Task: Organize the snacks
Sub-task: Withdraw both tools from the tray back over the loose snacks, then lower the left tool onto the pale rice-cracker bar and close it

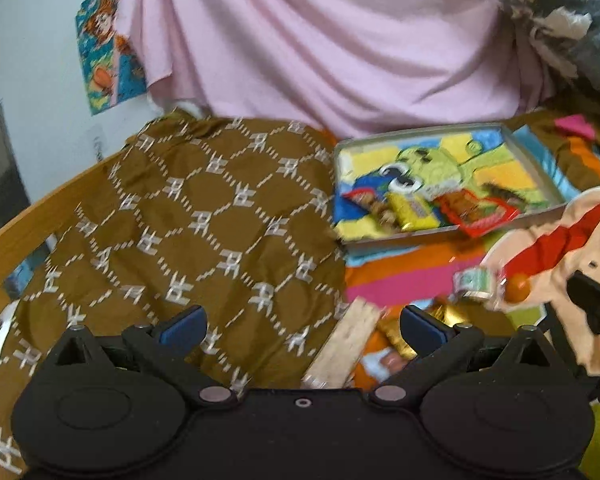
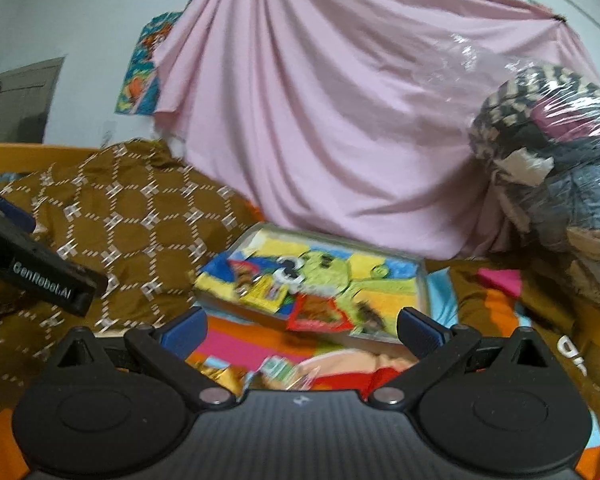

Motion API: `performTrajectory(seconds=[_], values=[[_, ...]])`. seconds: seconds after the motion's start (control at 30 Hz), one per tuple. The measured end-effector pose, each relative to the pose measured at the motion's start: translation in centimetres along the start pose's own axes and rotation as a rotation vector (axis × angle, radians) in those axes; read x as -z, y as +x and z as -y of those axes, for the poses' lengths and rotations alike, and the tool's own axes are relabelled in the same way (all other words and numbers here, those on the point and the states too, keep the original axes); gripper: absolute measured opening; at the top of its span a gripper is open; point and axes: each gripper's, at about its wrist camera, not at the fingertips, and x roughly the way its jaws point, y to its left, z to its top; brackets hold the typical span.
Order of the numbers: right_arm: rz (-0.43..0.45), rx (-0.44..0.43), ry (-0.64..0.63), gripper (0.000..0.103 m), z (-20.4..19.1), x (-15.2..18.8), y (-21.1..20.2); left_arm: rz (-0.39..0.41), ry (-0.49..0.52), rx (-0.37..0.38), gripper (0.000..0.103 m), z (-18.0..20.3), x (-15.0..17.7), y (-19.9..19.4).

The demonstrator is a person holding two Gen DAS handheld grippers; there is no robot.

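A shallow grey tray [image 1: 416, 237] with a cartoon picture inside lies on the striped bedsheet. It holds a yellow packet [image 1: 410, 210] and two red packets [image 1: 478, 212], also blurred in the right wrist view: tray [image 2: 423, 284], yellow packet [image 2: 266, 290], red packet [image 2: 320, 314]. Loose on the sheet lie a beige wafer packet [image 1: 348, 344], gold packets [image 1: 396, 338] and a green-white packet [image 1: 474, 282]. My left gripper [image 1: 302, 324] is open over the wafer packet, holding nothing. My right gripper [image 2: 302, 328] is open above the green-white packet [image 2: 278, 368], also holding nothing.
A brown patterned blanket [image 1: 204, 216] covers the bed's left side by the wooden frame [image 1: 12, 236]. A pink cloth [image 2: 340, 120] hangs behind the tray. A plastic-wrapped bundle [image 2: 548, 168] sits at the right. The left gripper's body [image 2: 52, 280] shows in the right wrist view.
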Motion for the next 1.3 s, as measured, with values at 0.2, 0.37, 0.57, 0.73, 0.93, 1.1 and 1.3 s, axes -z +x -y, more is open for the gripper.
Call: performTrajectory(seconds=[0.2,0.37,0.57,0.73,0.93,1.1,1.3], values=[[-0.087,-0.092,-0.012,0.103,-1.3,1.0,-0.1,-0.097,-0.035,-0.005,0.102,-1.9,0.4,0.4],[-0.134,-0.151,-0.033,0.103,-2.6,1.6,0.3,-0.191,-0.061,0.019,0.102,-3.1,0.2,1.8],[-0.198,-0.196,-0.028,0.103,-3.2,2.3,1.2,-0.294,-0.057,0.087,0.102,-3.4,0.0,4.2],[-0.263,-0.221,0.001,0.103,-3.3,3.0,2.4,-0.335,0.012,0.126,0.102,-2.8,-0.2,5.7],[-0.334,-0.245,0.042,0.103,-3.6,3.6,3.7,-0.339,0.046,0.124,0.102,-3.0,-0.8,7.7],[-0.404,-0.263,0.123,0.103,-4.3,3.4,5.4,-0.397,0.046,0.160,0.102,-2.8,-1.1,10.7],[-0.484,-0.265,0.278,0.103,-5.1,2.3,8.0,-0.440,0.020,0.179,0.102,-2.9,-1.2,13.2]])
